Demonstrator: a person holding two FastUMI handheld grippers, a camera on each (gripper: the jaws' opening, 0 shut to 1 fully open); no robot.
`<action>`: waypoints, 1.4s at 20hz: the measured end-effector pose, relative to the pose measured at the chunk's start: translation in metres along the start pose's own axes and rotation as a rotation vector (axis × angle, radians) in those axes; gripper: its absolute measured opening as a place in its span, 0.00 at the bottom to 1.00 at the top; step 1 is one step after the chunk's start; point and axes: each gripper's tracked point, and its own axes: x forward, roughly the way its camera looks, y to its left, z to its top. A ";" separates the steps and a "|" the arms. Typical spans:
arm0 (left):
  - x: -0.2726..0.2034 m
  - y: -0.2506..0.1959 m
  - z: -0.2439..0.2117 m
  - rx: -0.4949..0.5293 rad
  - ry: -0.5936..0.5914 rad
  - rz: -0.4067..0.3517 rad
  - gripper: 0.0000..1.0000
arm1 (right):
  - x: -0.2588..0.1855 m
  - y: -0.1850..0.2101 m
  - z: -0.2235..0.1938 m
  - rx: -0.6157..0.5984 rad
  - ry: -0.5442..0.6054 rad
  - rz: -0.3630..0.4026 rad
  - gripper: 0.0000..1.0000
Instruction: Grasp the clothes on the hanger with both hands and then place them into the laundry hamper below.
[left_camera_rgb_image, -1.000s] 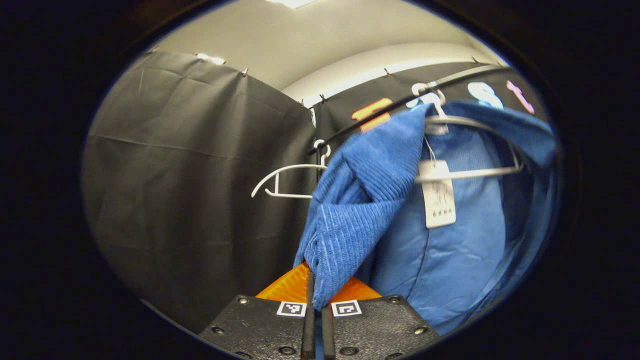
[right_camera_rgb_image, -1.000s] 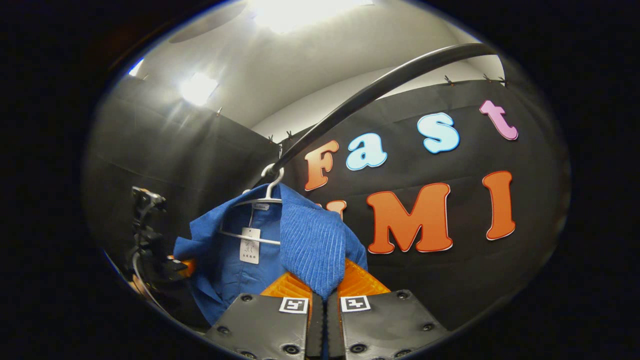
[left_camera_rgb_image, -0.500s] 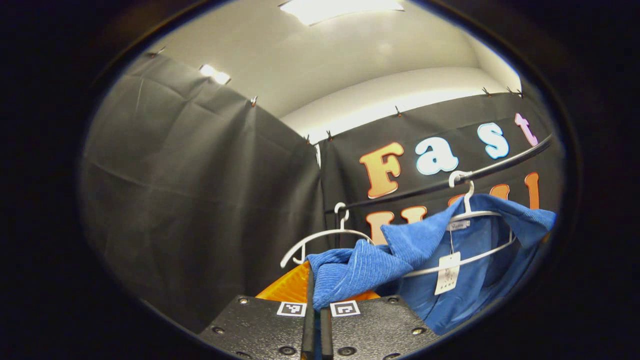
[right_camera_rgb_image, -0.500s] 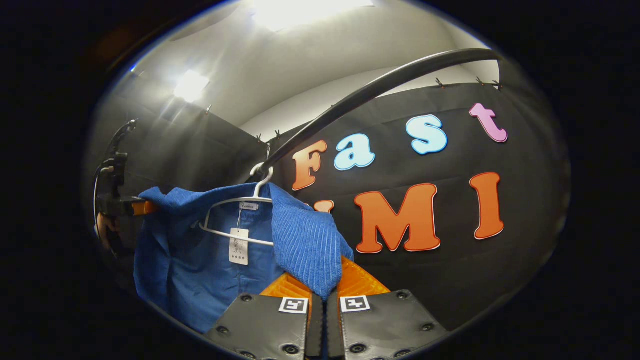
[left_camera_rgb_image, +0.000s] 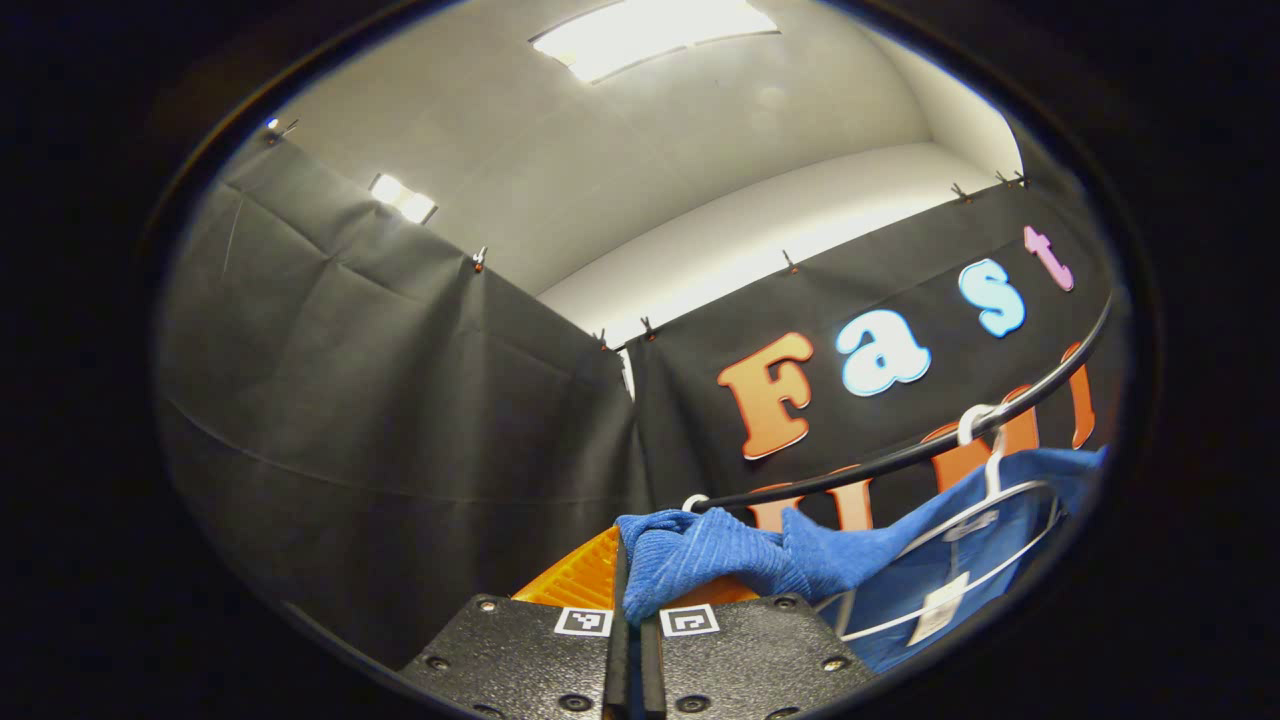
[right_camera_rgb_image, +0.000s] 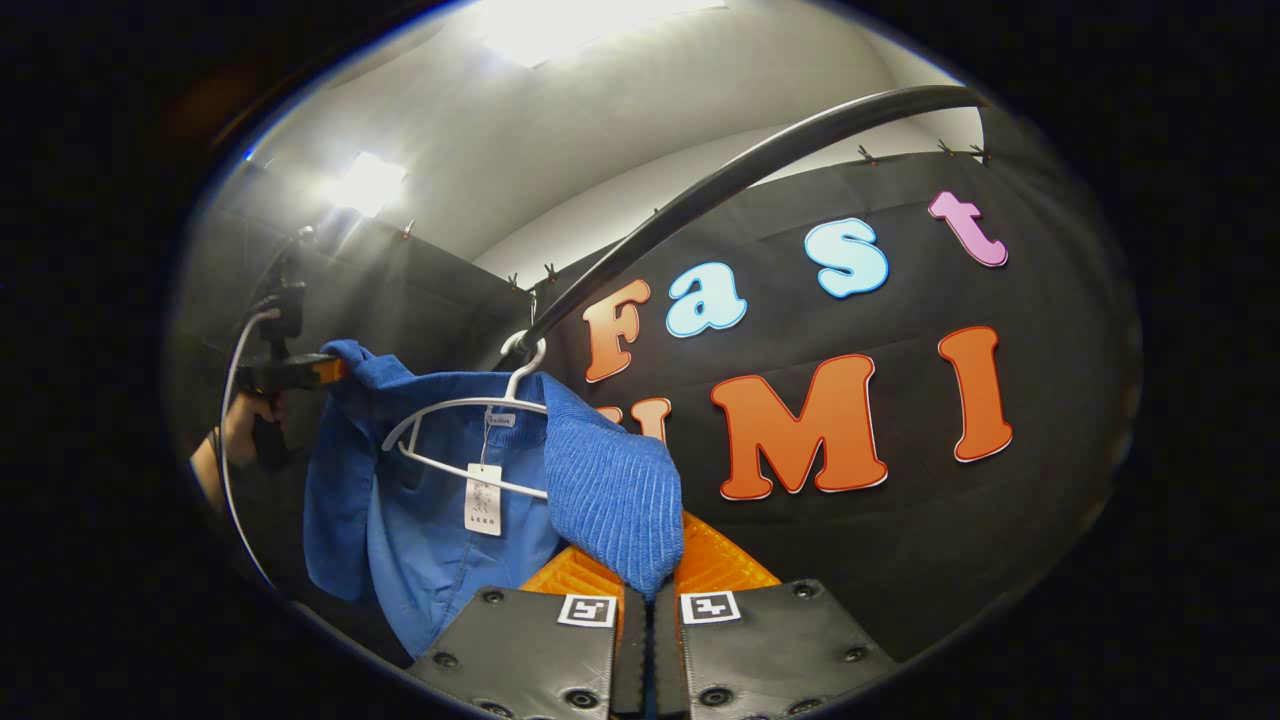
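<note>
A blue ribbed garment hangs on a white hanger from a dark rail; a paper tag dangles at its neck. My right gripper is shut on the garment's right shoulder, low in the right gripper view. My left gripper is shut on the other shoulder, lifted about level with the rail. In the right gripper view the left gripper, held by a hand, pulls that shoulder up and out to the left. The hanger and garment body lie at lower right of the left gripper view.
Black cloth walls close the booth on the left and back. A pale ceiling with a light panel is overhead. The rail curves across the upper right gripper view. A cable runs down from the far gripper.
My left gripper has risen with its shoulder of the garment, from below the hanger to about rail height, stretching the cloth sideways. My right gripper has barely moved.
</note>
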 end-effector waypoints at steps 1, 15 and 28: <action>0.008 -0.002 -0.024 -0.041 0.042 -0.001 0.06 | 0.000 -0.002 0.000 -0.005 -0.002 0.002 0.10; 0.043 -0.042 -0.107 -0.382 0.182 -0.124 0.04 | 0.012 0.004 -0.007 -0.052 0.029 0.022 0.10; -0.068 -0.053 -0.222 -0.365 0.397 -0.105 0.04 | 0.050 -0.036 -0.009 -0.069 0.012 -0.065 0.10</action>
